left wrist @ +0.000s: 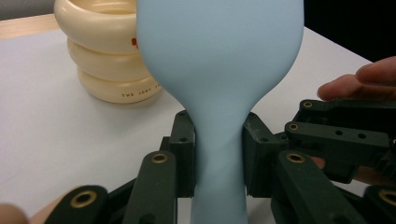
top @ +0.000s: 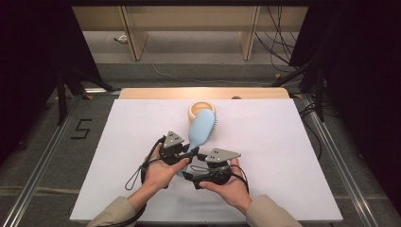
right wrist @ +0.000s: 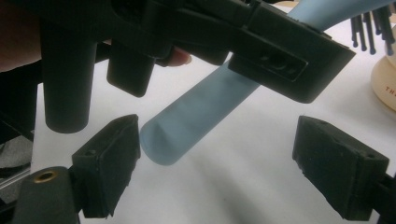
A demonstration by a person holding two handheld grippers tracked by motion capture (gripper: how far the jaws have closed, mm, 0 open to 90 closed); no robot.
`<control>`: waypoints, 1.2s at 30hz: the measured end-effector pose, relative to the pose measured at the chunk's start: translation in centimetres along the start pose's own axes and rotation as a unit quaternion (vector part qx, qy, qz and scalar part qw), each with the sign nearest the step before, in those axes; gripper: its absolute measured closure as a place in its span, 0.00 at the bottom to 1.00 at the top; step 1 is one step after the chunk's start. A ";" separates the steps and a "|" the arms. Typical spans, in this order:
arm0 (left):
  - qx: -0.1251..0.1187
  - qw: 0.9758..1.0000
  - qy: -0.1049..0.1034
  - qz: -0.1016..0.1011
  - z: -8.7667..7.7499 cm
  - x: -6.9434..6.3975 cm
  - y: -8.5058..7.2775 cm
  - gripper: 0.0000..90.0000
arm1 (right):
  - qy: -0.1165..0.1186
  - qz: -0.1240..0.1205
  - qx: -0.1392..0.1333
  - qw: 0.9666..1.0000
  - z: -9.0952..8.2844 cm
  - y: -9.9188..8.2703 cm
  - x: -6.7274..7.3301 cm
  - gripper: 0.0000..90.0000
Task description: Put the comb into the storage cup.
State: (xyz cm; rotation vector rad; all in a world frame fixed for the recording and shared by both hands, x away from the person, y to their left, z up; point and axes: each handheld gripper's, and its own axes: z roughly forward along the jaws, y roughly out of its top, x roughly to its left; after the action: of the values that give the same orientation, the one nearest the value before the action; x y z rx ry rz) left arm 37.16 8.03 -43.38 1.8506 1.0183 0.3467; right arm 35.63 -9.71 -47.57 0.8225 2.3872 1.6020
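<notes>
White table (top: 283, 156), cream ringed cup (top: 198, 109) at its far edge. Light-blue hairbrush (top: 201, 128) held aloft, head just beside the cup. Left gripper (left wrist: 219, 144) pinching the brush neck; right gripper (right wrist: 217, 172) spread around the handle end. Best closed squarely on the handle before releasing left.

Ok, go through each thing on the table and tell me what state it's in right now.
Hairbrush: lifted off the table, neck clamped.
Left gripper: shut on the brush neck.
Right gripper: open, handle end between its jaws, untouched.
Cream ringed cup: upright on the table, beside the brush head.
</notes>
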 end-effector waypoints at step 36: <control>-0.005 1.000 -0.001 0.006 0.1 -0.3 -0.1 0.77 | -0.002 0.008 0.001 1.000 0.8 0.2 -0.1 0.19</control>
State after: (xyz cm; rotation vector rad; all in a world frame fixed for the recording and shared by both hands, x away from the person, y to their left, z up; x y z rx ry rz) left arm 36.95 7.74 -43.43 1.8485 1.0025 0.3561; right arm 36.08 -9.08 -47.77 0.8471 2.3862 1.6009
